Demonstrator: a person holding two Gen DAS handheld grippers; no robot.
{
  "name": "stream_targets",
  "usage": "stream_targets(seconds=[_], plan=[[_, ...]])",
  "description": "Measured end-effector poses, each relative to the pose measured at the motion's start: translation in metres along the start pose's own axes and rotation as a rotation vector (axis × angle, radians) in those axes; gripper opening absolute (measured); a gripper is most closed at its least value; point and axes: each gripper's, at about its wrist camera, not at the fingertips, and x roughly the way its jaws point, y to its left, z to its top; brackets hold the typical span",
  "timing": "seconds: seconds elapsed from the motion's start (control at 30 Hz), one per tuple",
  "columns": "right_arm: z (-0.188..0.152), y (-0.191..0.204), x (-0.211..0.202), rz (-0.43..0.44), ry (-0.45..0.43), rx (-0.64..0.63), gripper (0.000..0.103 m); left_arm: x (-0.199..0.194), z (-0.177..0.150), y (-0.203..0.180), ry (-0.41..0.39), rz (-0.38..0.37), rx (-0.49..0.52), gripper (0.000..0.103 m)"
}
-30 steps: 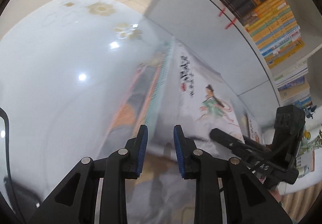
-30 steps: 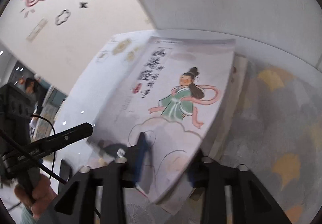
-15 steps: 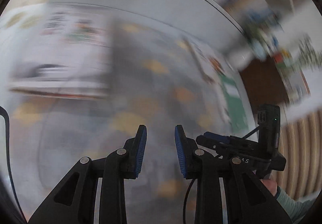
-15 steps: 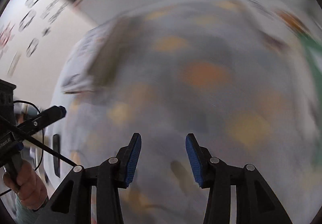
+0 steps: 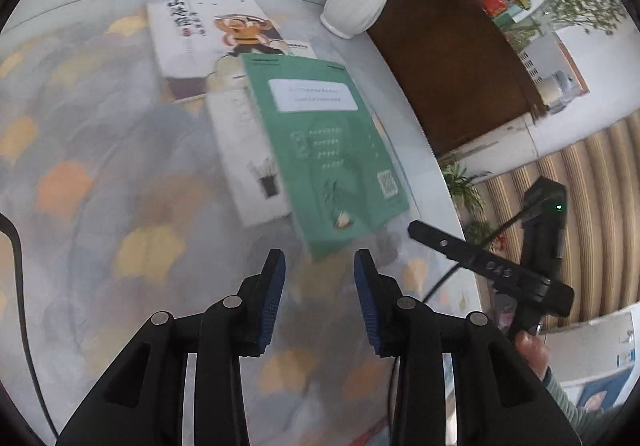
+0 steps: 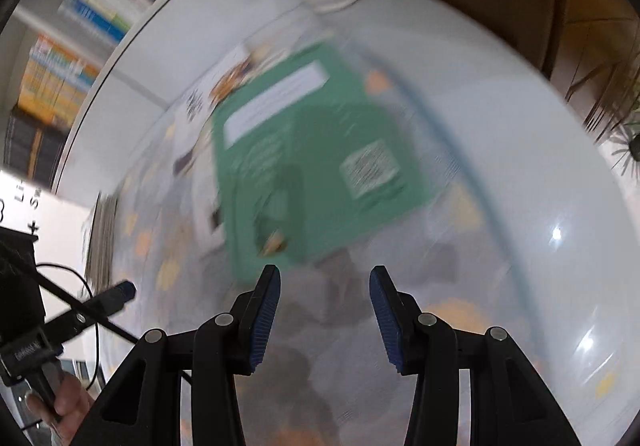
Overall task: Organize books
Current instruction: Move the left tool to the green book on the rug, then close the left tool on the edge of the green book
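Observation:
A green book (image 5: 330,149) lies on top of a white book (image 5: 244,149), which overlaps a white illustrated book (image 5: 208,39), all flat on the patterned tablecloth (image 5: 120,185). My left gripper (image 5: 319,288) hovers just short of the green book's near corner; its jaws are opening, with nothing between them. In the right wrist view the green book (image 6: 316,157) appears blurred, and my right gripper (image 6: 325,302) hangs just before its near edge, jaws opening and empty. The right gripper also shows at the right of the left wrist view, held by a hand.
A white vase with blue flowers (image 5: 364,1) stands at the table's far edge, beside a brown cabinet (image 5: 448,61). Bookshelves full of books (image 6: 68,57) rise behind the table. The table's white rim (image 6: 540,149) curves along the right. A cable (image 5: 16,286) hangs at the left.
Both grippers have swung away from the illustrated book held a second ago toward the green book pile by the vase. The right gripper let go of that book, and both jaws stand wider.

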Motion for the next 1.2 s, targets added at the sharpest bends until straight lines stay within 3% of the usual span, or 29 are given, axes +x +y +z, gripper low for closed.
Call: stream_targets(seconds=[0.17, 0.4, 0.53, 0.67, 0.8, 0.93, 1.2], plan=[[0.046, -0.023, 0.005, 0.023, -0.015, -0.013, 0.050, 0.039, 0.023, -0.006, -0.031, 0.084, -0.067, 0.036], [0.093, -0.010, 0.046, 0.060, 0.029, -0.130, 0.050, 0.069, 0.047, 0.006, -0.082, 0.222, -0.179, 0.036], [0.114, -0.008, 0.065, 0.011, 0.025, -0.169, 0.050, 0.079, 0.059, 0.008, -0.082, 0.240, -0.181, 0.037], [0.121, -0.003, 0.079, 0.013, 0.053, -0.191, 0.054, 0.083, 0.064, 0.003, -0.067, 0.222, -0.159, 0.050], [0.114, 0.003, 0.076, -0.006, 0.064, -0.248, 0.054, 0.082, 0.057, 0.000, -0.056, 0.229, -0.125, 0.050], [0.095, 0.007, 0.068, 0.031, 0.095, -0.253, 0.054, 0.068, 0.031, 0.007, -0.048, 0.226, -0.135, 0.050], [-0.010, 0.048, 0.061, 0.132, 0.222, -0.340, 0.054, 0.011, -0.063, 0.061, -0.022, 0.237, -0.266, 0.050]])
